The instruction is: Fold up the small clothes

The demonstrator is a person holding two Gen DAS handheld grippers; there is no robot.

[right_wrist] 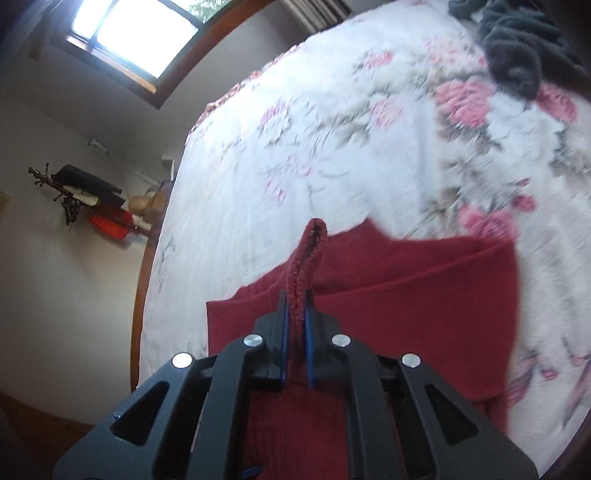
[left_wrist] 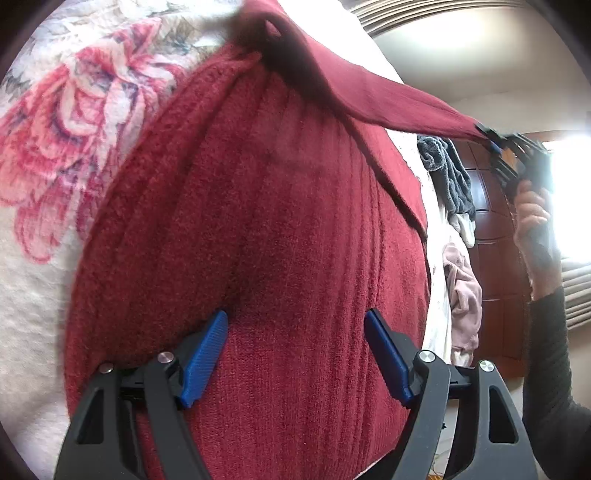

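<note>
Blue ribbed pads, black arms: left gripper (left_wrist: pixel 295 325) spread wide, hovering close over the flat body of the dark red knitted garment (left_wrist: pixel 258 240), nothing between the pads (left_wrist: pixel 207 362); contact with the knit cannot be told. Red ribbed knit filling most of the left wrist view, spread on the floral bedspread (left_wrist: pixel 48 129), one long strip of it stretched up and away to the right.

At the far end of that strip, the right gripper (left_wrist: pixel 493 142), held in a person's hand (left_wrist: pixel 532 218), dark sleeve (left_wrist: pixel 550 350) below it. Seen from the right wrist: right gripper (right_wrist: pixel 295 314) pressed together on a raised fold of the red garment (right_wrist: pixel 406 314), the pinched edge standing up beyond the fingertips, the rest of the cloth lying below on the bedspread (right_wrist: pixel 295 147), partly folded over itself in a broad band.

Further out: a dark grey fluffy garment (right_wrist: pixel 517 48) at the upper right of the bed, well apart from the red one; in the left wrist view, the same grey piece (left_wrist: pixel 447 173) with a pale pink one (left_wrist: pixel 461 295) below it. Beyond the bed edge, a window (right_wrist: pixel 136 33) and a wall rack (right_wrist: pixel 85 199) with assorted items.
</note>
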